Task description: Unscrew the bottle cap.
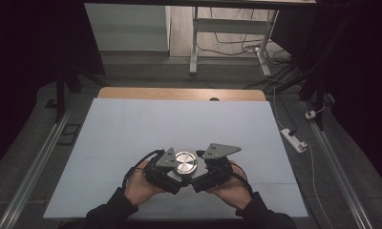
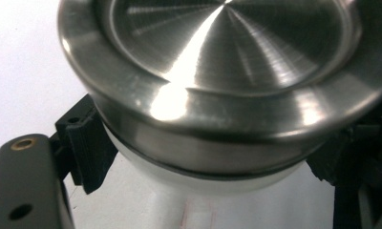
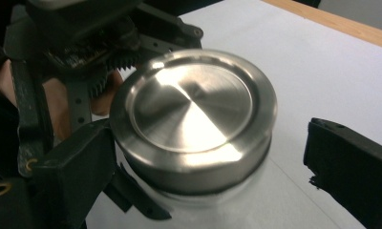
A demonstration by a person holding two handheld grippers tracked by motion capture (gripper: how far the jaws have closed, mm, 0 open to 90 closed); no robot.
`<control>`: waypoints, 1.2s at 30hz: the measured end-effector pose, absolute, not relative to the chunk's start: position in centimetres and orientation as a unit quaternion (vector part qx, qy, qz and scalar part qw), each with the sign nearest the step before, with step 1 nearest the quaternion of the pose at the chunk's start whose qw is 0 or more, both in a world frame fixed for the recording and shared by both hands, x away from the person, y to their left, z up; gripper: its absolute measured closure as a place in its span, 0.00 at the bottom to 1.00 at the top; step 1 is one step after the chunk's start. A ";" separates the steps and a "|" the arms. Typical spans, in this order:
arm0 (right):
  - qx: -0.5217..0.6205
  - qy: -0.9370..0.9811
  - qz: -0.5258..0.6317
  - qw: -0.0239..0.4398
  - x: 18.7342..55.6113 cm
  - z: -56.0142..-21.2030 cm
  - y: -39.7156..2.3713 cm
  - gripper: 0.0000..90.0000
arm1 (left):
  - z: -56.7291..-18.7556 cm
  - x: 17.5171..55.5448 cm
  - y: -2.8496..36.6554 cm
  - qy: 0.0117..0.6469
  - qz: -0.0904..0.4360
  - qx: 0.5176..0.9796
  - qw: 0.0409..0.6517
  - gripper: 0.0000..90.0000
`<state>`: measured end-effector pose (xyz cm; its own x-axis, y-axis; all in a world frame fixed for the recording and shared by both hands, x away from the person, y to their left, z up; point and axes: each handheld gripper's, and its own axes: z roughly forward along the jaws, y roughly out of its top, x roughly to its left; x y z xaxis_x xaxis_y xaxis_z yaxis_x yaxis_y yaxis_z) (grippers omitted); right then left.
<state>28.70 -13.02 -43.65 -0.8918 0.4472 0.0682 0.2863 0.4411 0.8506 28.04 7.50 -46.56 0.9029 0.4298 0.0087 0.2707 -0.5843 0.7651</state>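
Two hand-held grippers and one jar were recorded at the near middle of a pale blue table sheet [image 1: 132,129], which lay over a wooden table [image 1: 179,93]. Item one — jar [image 1: 185,162]: a translucent white body under a round brushed-steel lid [image 3: 194,112] with a recessed centre; it stood upright on the sheet between the two grippers. Item two — left gripper [image 1: 172,174]: held in the person's left hand [image 1: 139,186], its jaws clamped on the jar's body just under the lid's rim; in the left gripper view a ribbed black pad [image 2: 86,143] pressed the jar's side at the left and the other pad met it at the right. Item three — right gripper [image 1: 206,174]: held in the right hand [image 1: 232,188], reaching in from the opposite side at lid height; in the right gripper view one jaw sat close against the lid's side at the left, contact not clear, while the other jaw stood clear of it at the right with bare sheet between, so the fingers were apart and not gripping. Grey three-cornered plates topped both grippers. Background: a white desk frame [image 1: 194,43] and loose cables [image 1: 237,45] on the floor beyond, a white power strip [image 1: 294,140] at the right
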 end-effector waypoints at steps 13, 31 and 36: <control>0.183 0.845 0.494 0.097 28.8 -43.2 -11.4 0.20 | -46.4 28.2 7.8 0.197 0.088 0.884 0.415 0.18; -0.005 0.847 0.526 -0.079 32.8 -42.9 -13.1 0.20 | -46.0 27.9 8.2 0.134 0.037 0.883 0.448 0.18; 0.035 0.843 0.533 -0.061 32.1 -41.7 -13.7 0.02 | -45.9 28.2 8.8 0.164 0.058 0.877 0.447 0.18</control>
<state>32.15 -13.71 -41.72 -0.9900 -0.0061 0.1407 0.1244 0.4295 0.8945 28.20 8.79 -45.89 0.9391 0.3406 -0.0449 0.2365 -0.5462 0.8035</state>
